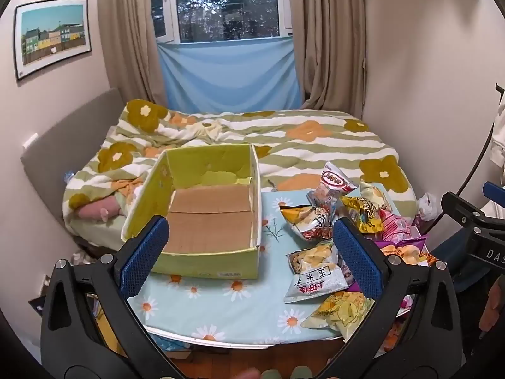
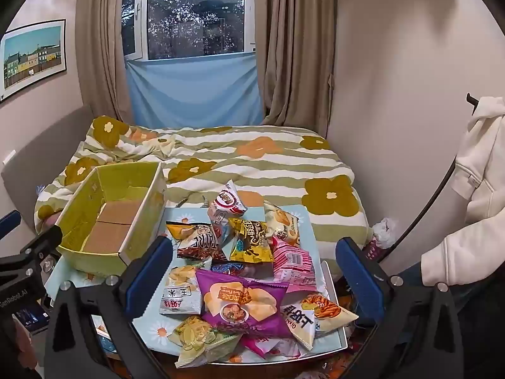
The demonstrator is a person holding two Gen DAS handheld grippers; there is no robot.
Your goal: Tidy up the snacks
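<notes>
An empty yellow-green cardboard box [image 1: 202,214] [image 2: 107,221] with a brown floor stands on the left of a small table. To its right lies a heap of snack bags [image 1: 334,237] [image 2: 243,271]: a purple chip bag [image 2: 243,303], a yellow bag [image 2: 251,240], a pink pack [image 2: 292,262], a white corn snack bag [image 1: 315,279]. My left gripper [image 1: 252,255] hovers open over the box's near right corner, nothing between its blue pads. My right gripper [image 2: 255,278] hangs open above the heap, holding nothing.
The table wears a light blue daisy cloth [image 1: 221,309] [image 2: 151,325]. Behind it is a bed with a flowered striped duvet [image 1: 300,145] [image 2: 252,158]. A window with curtains is at the back. A white hoodie [image 2: 473,189] hangs at the right.
</notes>
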